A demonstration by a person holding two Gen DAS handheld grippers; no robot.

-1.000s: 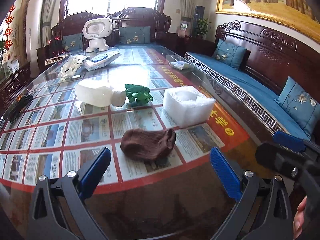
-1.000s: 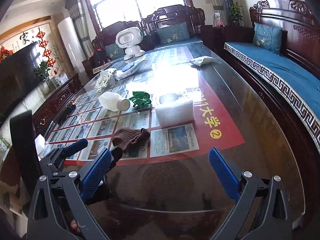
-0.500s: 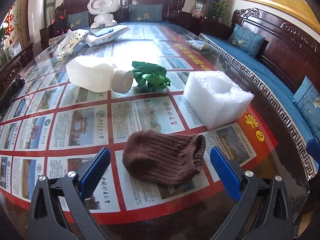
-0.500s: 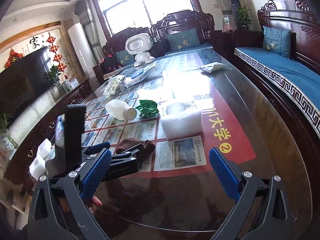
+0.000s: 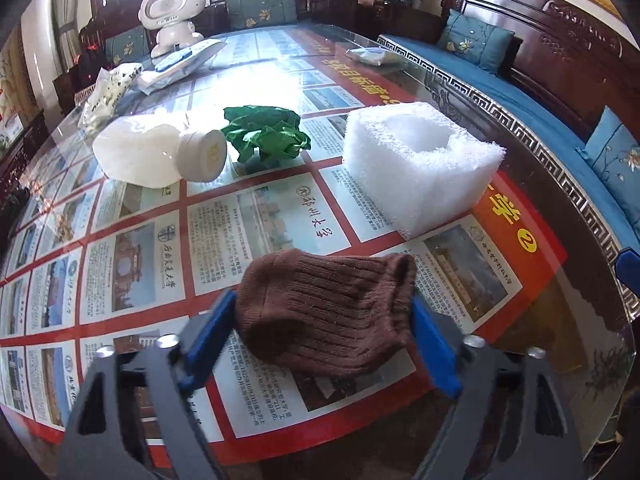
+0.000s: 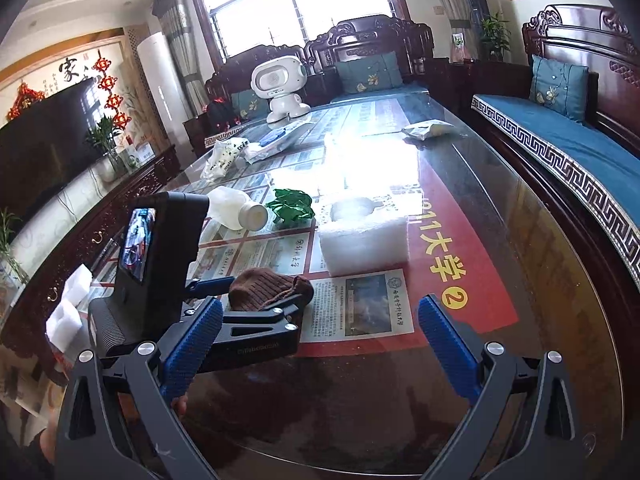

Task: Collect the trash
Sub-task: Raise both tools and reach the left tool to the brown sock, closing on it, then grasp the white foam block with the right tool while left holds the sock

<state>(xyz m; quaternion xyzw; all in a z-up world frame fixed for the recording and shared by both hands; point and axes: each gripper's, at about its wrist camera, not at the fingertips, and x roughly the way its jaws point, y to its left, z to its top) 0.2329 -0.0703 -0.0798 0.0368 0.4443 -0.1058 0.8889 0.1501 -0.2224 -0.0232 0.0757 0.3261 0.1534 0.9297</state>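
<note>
So the brown sock point(image 5: 332, 312) is lying flat on the glass table point(image 5: 560, 320), right between the two blue fingers point(image 5: 210, 334) of the left gripper point(image 5: 324, 320). Both pads sit against the sock's sides, one by the toe end and one by the cuff, and it looks like the claw is clamped on it, though the sock isn't lifted, it's resting on the newspaper sheets point(image 5: 132, 276) under the glass. From the right wrist view you can see the same thing from the side: the left gripper point(image 6: 256, 300) with its little camera box, and the sock point(image 6: 270, 289) bunched up at its tip.

The right gripper point(image 6: 320, 348) is wide open, nothing between its fingers, hovering over the dark near end of the table, well short of the sock.

Behind the sock there's a white foam block point(image 5: 420, 168) off to the right, a crumpled green wrapper point(image 5: 266, 136) and a white bottle point(image 5: 160, 154) lying on its side with its cap pointing at the wrapper, just beside it. Farther back, a white toy robot point(image 5: 172, 12) and some plastic bags point(image 5: 108, 96).

Compared to half a second ago: the left claw was spread wide with the sock sitting ahead of the fingertips, not touching. Now it has pushed forward and narrowed in around it. The right one has barely shifted
</note>
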